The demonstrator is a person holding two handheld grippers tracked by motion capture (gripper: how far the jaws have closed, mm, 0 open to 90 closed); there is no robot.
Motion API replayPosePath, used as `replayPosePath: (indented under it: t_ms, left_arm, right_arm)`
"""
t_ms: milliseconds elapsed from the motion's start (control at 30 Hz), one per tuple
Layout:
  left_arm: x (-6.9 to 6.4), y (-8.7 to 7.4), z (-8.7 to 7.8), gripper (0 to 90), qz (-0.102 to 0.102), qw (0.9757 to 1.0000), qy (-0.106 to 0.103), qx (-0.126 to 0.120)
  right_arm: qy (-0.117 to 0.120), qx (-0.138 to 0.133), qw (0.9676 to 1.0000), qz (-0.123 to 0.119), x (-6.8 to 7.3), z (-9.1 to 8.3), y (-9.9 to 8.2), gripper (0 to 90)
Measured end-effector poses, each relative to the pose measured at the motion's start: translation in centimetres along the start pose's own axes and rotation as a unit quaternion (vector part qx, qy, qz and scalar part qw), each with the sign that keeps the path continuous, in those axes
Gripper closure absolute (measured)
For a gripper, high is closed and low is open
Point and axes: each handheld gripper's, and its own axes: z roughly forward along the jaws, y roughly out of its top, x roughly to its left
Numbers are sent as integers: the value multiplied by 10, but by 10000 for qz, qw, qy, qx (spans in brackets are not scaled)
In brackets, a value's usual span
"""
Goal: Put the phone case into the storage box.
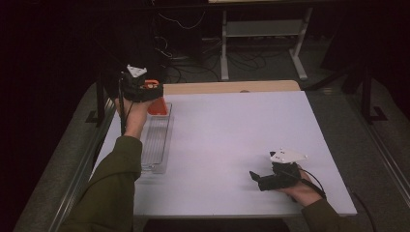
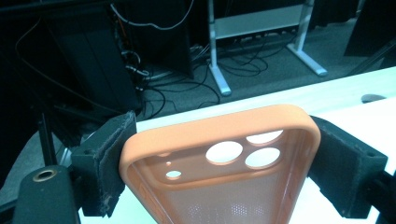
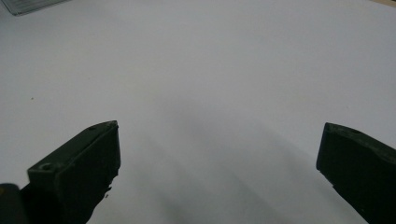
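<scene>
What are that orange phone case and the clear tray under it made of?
Phone case: probably soft silicone or rubbery plastic, matte orange rim, translucent dotted back. Tray: looks like clear hard plastic, glossy, with ribbed lines showing the table through it.

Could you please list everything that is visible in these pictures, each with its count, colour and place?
phone case: 1, orange, held between the left gripper's pads above the far end of the tray
tray: 1, clear plastic, long, on the table's left side
table: 1, white top with a wooden far edge
desk frame: 1, grey, on the floor behind the table
cables: several, dark, on the floor behind
left gripper: 1, black, shut on the case
right gripper: 1, black, open, low over the table's near right
sleeves: 2, olive green, bottom edge
</scene>
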Motion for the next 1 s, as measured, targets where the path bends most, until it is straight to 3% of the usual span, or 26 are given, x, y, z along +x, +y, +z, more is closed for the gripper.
replayPosePath:
  t_ms: [133, 200, 433, 733, 1000]
  left_arm:
    - [-1, -5, 9, 143, -48, 9998, 91, 145]
    - [0, -8, 12, 143, 39, 9996, 149, 255]
    - [2, -15, 22, 142, -63, 9988, 164, 449]
    - [-5, -19, 33, 141, 65, 9980, 216, 588]
    - [-9, -22, 40, 140, 34, 9973, 274, 677]
  right_arm:
    - [-1, 10, 10000, 45, 0, 0, 0, 0]
    - [-6, 2, 10000, 43, -1, 0, 0, 0]
    - [-5, -7, 10000, 22, -1, -1, 0, 0]
    - [-3, -6, 10000, 22, -1, -1, 0, 0]
    - [-2, -29, 10000, -6, -2, -1, -1, 0]
